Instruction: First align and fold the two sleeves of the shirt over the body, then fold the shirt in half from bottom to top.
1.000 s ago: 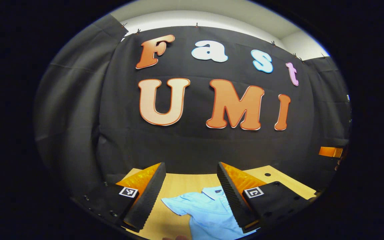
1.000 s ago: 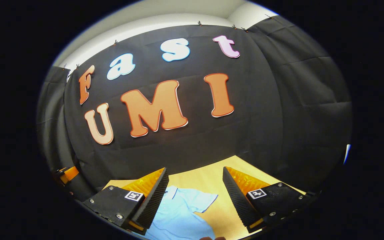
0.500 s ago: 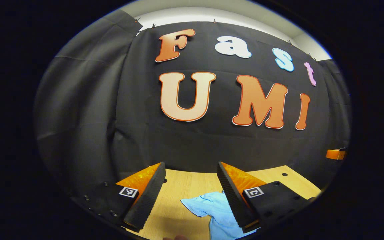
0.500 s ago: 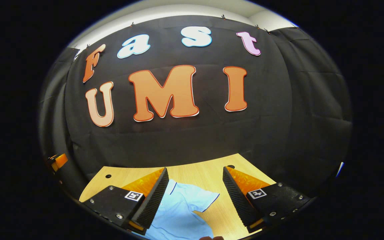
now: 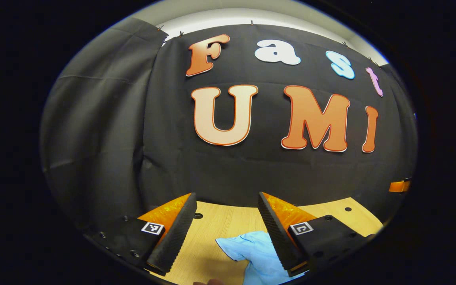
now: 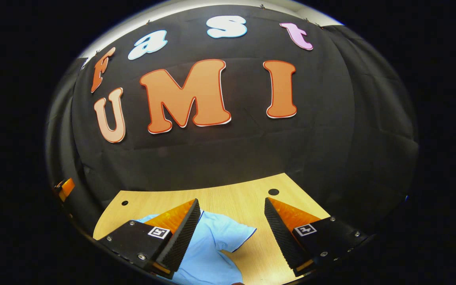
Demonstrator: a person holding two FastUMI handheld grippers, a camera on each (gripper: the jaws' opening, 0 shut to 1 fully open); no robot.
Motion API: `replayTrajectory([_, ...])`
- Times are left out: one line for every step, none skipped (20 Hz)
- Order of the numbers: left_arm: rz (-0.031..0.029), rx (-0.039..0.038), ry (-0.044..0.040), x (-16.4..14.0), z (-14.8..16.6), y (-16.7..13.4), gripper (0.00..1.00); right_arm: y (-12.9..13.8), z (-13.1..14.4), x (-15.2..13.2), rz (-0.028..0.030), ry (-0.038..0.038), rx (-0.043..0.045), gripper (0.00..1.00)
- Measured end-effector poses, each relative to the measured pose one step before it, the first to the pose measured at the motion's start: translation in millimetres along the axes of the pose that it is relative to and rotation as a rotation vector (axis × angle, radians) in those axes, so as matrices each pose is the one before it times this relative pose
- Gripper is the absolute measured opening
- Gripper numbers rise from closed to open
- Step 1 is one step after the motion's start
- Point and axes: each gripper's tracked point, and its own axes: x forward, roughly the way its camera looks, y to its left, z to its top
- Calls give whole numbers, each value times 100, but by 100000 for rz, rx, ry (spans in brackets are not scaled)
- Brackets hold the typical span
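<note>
A light blue short-sleeved shirt (image 6: 212, 249) lies flat on the wooden table (image 6: 236, 198). In the right gripper view its sleeve (image 6: 232, 235) sticks out between my fingers, and my right gripper (image 6: 232, 229) hangs open above it, empty. In the left gripper view the shirt's other sleeve (image 5: 247, 247) lies just in front of my right-hand finger (image 5: 271, 229). My left gripper (image 5: 226, 225) is open above the table with nothing in it. The shirt's lower body is hidden below both views.
Black cloth walls the booth close behind the table's far edge. Small round holes (image 6: 273, 192) (image 5: 198, 216) dot the tabletop near the back. The other gripper's tip shows at the left edge (image 6: 65, 189) and at the right edge (image 5: 398, 186).
Both grippers tilted down and moved forward, so more table shows. In the left gripper view the shirt slid right, with less of it visible. Both grippers stay open.
</note>
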Motion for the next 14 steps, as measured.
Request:
replayTrajectory([322, 476, 28, 198, 3, -258, 100, -278, -159, 604, 298, 1424, -133, 98])
replayTrajectory([373, 701, -427, 234, -81, -179, 100, 62, -243, 681, 881, 1994, -526, 98])
replayTrajectory([576, 793, -139, 132, -111, -252, 100, 69, -664, 738, 570, 3282, -517, 98])
replayTrajectory([302, 98, 844, 271, -220, -29, 100, 49, -639, 738, 47, 3507, -814, 98])
replayTrajectory([-1247, 124, 759, 260, -188, -318, 100, -90, -640, 972, -602, 3239, -1675, 98])
replayTrajectory([-426, 1202, 414, 339, -98, -218, 100, -133, -658, 1153, -1388, 3455, -2387, 98])
replayTrajectory([540, 1608, 207, 424, 239, 372, 100, -404, -928, 879, -2148, 3473, -2599, 98])
replayTrajectory([560, 667, 72, 332, 6, 531, 100, -182, -551, 1082, -1817, 3249, -2453, 98])
replayTrajectory([-842, 348, 499, 376, -79, 114, 100, 9, -779, 877, -1158, 3528, -2139, 98])
replayTrajectory([366, 361, 584, 66, -397, 353, 100, 134, -686, 1041, -833, 3596, -1342, 99])
replayTrajectory([314, -9, 652, 186, -252, 388, 100, 252, -787, 1160, -577, 3480, -771, 98])
replayTrajectory([289, -608, 895, 279, -570, 550, 100, 325, -585, 1094, -54, 4013, -223, 99])
replayTrajectory([271, -728, 997, 298, -300, 590, 100, 481, -784, 906, 860, 4367, 881, 99])
replayTrajectory([655, -610, 835, 172, -515, 573, 100, 532, -623, 1014, 729, 4723, 521, 99])
